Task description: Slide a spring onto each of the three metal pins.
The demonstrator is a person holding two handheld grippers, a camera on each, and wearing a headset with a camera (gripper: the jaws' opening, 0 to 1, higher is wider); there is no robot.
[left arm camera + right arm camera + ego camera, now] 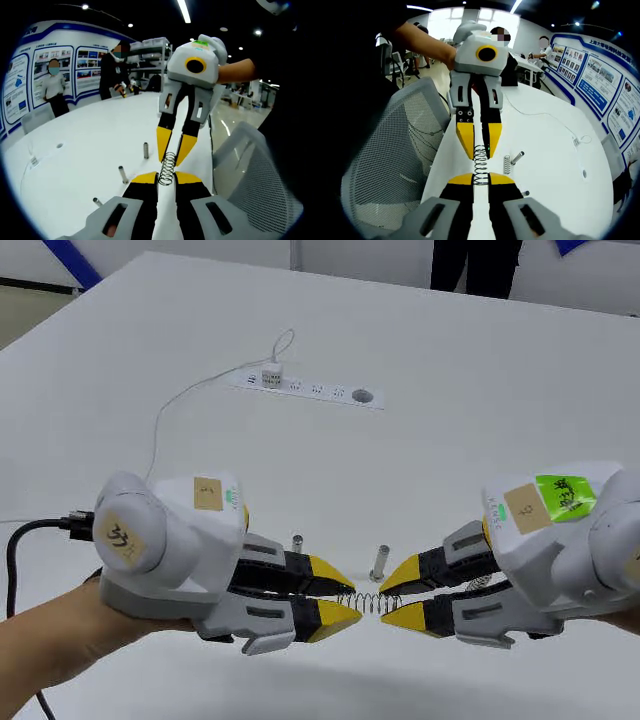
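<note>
A thin metal spring (pixel 369 602) hangs level over the white table (pixel 450 370), stretched between my two grippers. My left gripper (pixel 355 602) is shut on its left end and my right gripper (pixel 384 603) on its right end. In the left gripper view the spring (pixel 168 167) runs from my own jaws up to the right gripper (pixel 171 157). Three upright metal pins (pixel 146 150) (pixel 122 174) (pixel 97 202) stand bare on the table. Two pins (pixel 297 544) (pixel 379 563) sit just beyond the gripper tips. A second spring (pixel 507 162) lies beside a pin (pixel 516 158).
A white power strip (pixel 305 388) with a plug and a thin white cable lies at the far middle of the table. A black cable (pixel 20 540) runs at the left edge. A mesh chair (pixel 395 150) stands by the table's near edge. People stand in the background.
</note>
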